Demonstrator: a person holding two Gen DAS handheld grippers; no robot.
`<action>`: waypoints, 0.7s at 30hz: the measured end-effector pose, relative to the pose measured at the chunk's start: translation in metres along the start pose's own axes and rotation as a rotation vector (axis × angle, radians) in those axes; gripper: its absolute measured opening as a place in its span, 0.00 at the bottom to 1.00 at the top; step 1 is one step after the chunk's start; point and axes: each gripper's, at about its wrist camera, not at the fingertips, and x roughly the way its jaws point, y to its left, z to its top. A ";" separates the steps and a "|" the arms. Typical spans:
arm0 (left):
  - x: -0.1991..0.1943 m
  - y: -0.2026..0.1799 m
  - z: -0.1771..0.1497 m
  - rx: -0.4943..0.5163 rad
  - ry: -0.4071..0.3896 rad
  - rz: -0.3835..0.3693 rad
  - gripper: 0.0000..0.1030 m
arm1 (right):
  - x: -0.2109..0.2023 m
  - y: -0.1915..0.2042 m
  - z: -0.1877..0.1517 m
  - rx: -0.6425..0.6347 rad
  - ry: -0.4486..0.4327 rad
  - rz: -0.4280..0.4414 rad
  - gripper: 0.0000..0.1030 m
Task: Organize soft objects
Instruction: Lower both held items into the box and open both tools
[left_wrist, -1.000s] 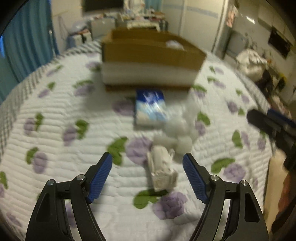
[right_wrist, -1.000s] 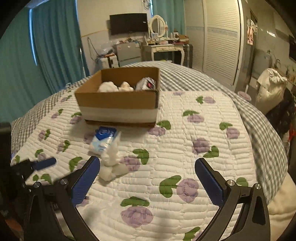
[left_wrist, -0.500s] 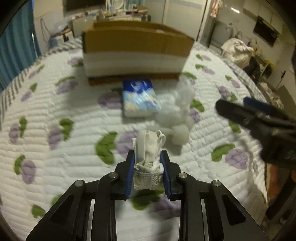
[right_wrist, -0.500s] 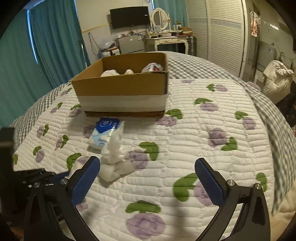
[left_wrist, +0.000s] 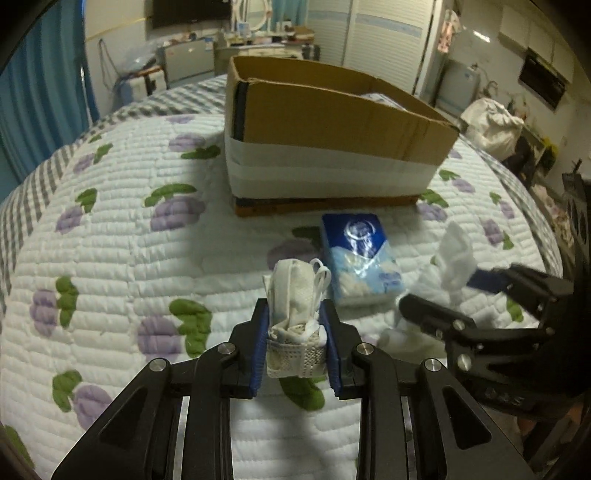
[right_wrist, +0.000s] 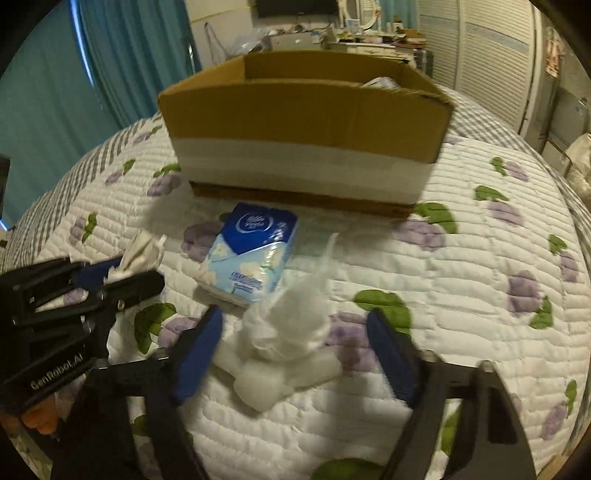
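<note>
My left gripper (left_wrist: 295, 343) is shut on a white folded cloth bundle (left_wrist: 295, 306) and holds it just above the quilt; it also shows in the right wrist view (right_wrist: 122, 273). My right gripper (right_wrist: 295, 350) is open, its fingers on either side of a clear bag of white cotton pads (right_wrist: 288, 332) that lies on the quilt. That bag also shows in the left wrist view (left_wrist: 450, 262). A blue tissue pack (left_wrist: 358, 254) (right_wrist: 255, 251) lies in front of an open cardboard box (left_wrist: 332, 140) (right_wrist: 306, 129).
The quilt (left_wrist: 110, 240) is white with purple flowers and green leaves. The box holds some soft items (right_wrist: 382, 83). Teal curtains (right_wrist: 122, 55) hang at the left. A desk and cabinets stand beyond the bed.
My left gripper has shut on the cloth bundle and lifted it a little. My right gripper has come forward and down until its fingers flank the cotton bag.
</note>
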 end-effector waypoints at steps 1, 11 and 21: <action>0.000 0.000 0.000 -0.004 0.002 -0.003 0.26 | 0.000 0.001 0.000 -0.004 -0.001 0.001 0.39; -0.043 -0.020 0.010 0.025 -0.059 0.012 0.26 | -0.061 -0.001 0.007 0.008 -0.142 0.018 0.37; -0.105 -0.033 0.056 0.050 -0.230 0.057 0.26 | -0.151 0.005 0.053 -0.089 -0.346 -0.014 0.37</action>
